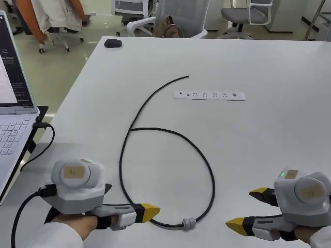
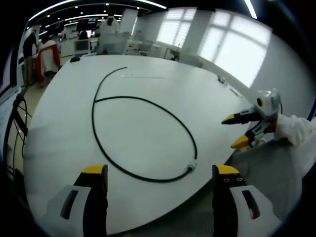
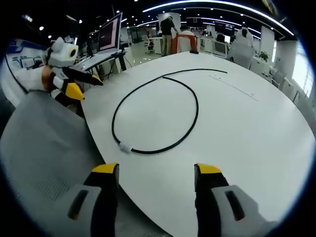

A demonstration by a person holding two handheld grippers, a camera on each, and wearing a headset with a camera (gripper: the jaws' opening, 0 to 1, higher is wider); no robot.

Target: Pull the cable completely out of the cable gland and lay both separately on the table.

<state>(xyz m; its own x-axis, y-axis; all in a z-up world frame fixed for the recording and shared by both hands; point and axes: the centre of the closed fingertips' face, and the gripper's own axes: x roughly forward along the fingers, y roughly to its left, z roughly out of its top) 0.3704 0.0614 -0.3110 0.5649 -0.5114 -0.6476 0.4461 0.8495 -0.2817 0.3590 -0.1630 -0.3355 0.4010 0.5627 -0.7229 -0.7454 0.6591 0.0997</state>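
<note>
Eyes on the cable gland point(image 1: 189, 223): small, pale, lying on the white desk point(image 1: 269, 144) close to the near edge, threaded on the black cable point(image 1: 120, 160) (not pulled off yet). Following the cable from there: left along the near edge, then away up the left side to a free end far out on the desk. Right from the gland: round in a wide loop and back to the left, ending against its own left run. All of it flat on the desk.

Now to the left gripper point(image 2: 159, 170): low at the near left, jaws spread wide, holding nothing. One yellow tip left of the gland and just beside the cable; touching or not, hard to tell. Over to the right gripper point(image 1: 244, 208): near right, to the right of the gland and apart from it, jaws likewise wide apart and empty.

Farther out, beyond the loop: a white power strip point(image 1: 209, 95), just right of the cable's far end. Near the far left corner, a dark mouse point(image 1: 113, 43). Off the left edge, an open laptop point(image 1: 13, 103). Past the desk, office chairs point(image 1: 181, 18) on a pale floor.
</note>
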